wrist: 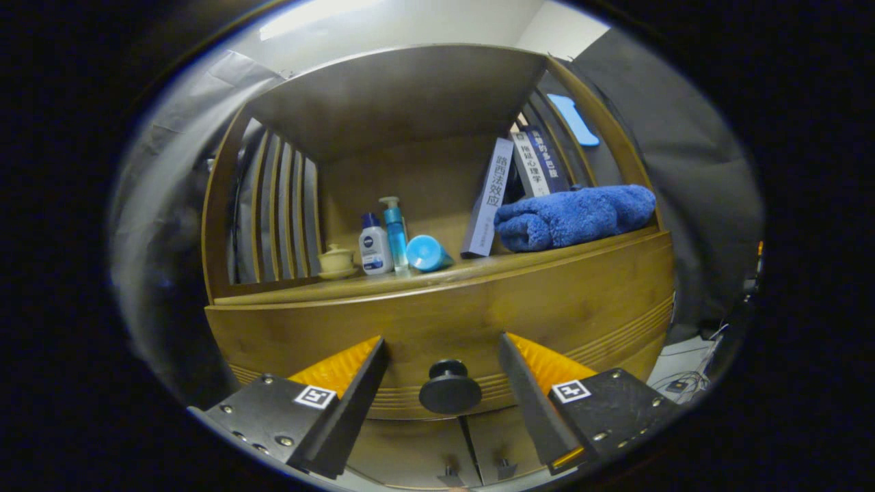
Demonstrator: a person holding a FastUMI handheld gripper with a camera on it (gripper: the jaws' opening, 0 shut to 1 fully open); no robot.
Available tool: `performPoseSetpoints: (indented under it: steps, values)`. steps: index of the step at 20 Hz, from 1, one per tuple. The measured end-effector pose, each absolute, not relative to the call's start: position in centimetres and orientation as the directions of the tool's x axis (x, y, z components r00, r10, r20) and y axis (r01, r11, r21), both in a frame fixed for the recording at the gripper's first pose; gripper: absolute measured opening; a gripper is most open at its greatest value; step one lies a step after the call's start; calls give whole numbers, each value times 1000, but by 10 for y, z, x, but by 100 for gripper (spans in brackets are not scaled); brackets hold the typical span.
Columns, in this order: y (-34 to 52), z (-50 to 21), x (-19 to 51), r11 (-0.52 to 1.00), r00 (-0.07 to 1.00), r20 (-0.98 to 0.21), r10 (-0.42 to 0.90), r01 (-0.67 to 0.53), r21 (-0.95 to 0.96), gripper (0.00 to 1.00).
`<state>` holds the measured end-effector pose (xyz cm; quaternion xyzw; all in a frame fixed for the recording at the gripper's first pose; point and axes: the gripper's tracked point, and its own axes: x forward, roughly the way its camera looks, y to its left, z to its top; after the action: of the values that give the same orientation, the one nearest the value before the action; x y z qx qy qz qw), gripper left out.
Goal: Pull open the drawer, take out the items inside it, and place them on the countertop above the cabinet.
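Gripper view is being looked through toward a wooden cabinet [328, 335], whose drawer [581, 307] is being seen flush with the cabinet front, so its contents are hidden. A dark round knob [449, 388] on the drawer front is being framed between the two fingers of the gripper [443, 365], which are being held wide apart and are gripping nothing; neither finger is touching the knob, and how far ahead of the tips it sits cannot be told exactly. On the countertop [437, 280] above the drawer, a small lidded cup [336, 262], a white lotion bottle [374, 246], a blue pump bottle [395, 232], a blue tumbler on its side [427, 253], leaning books [519, 184] and a rolled blue towel [574, 217] are being seen. Whether any of these came from the drawer cannot be judged; a shut drawer fits either a job ahead or one ended and closed again.

Should the knob be clamped, risks are being judged as follows: a grip taken on the rounded edge rather than squarely across could be lost under pull; a pull off the drawer's line could jam it. The countertop is being crowded already, so anything set down there could knock the upright bottles over or send the tumbler rolling.
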<state>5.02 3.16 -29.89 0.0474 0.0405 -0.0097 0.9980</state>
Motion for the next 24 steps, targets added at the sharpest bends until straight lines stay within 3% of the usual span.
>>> performPoseSetpoints:
  steps: [12,24]
  values:
    - [33,-317,51,997,956,-289,-47,60,39,99]
    - [49,-199,15,994,935,-343,-88,59,-96,99]
